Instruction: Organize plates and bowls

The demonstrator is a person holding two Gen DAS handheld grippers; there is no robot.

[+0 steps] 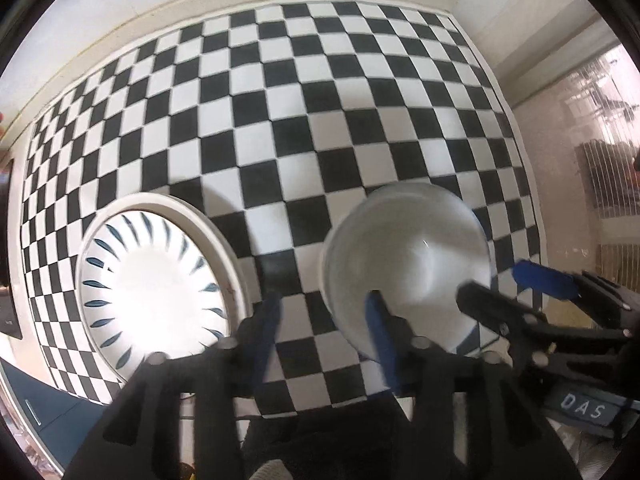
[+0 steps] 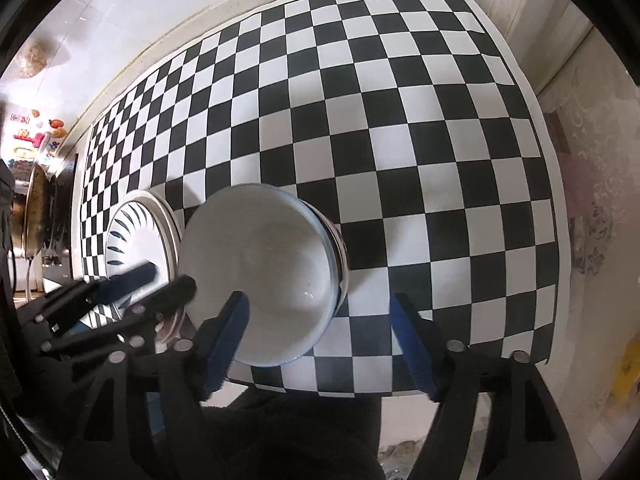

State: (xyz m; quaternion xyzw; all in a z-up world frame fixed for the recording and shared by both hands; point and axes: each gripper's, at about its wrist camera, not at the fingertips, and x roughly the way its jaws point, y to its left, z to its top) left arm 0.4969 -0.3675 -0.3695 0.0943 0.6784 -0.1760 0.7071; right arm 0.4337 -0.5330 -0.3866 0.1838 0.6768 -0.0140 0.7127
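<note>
**Colours and patterns on the checkered tabletop**

The tabletop [image 1: 320, 100] is covered in black and white checks. The plate [image 1: 160, 280] on the left is white, ringed with dark blue dashes. The bowl [image 1: 408, 256] is plain white. Blue pads are borne on black grippers.

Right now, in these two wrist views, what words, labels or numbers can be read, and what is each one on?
"DAS": pale letters on a grey label on the right gripper, seen from the left wrist.
Colourful stickers or magnets at the left edge of the right wrist view: any lettering is too small and blurred to read.
No text shows on the white bowl, the blue-patterned plate or the checkered mat.
</note>
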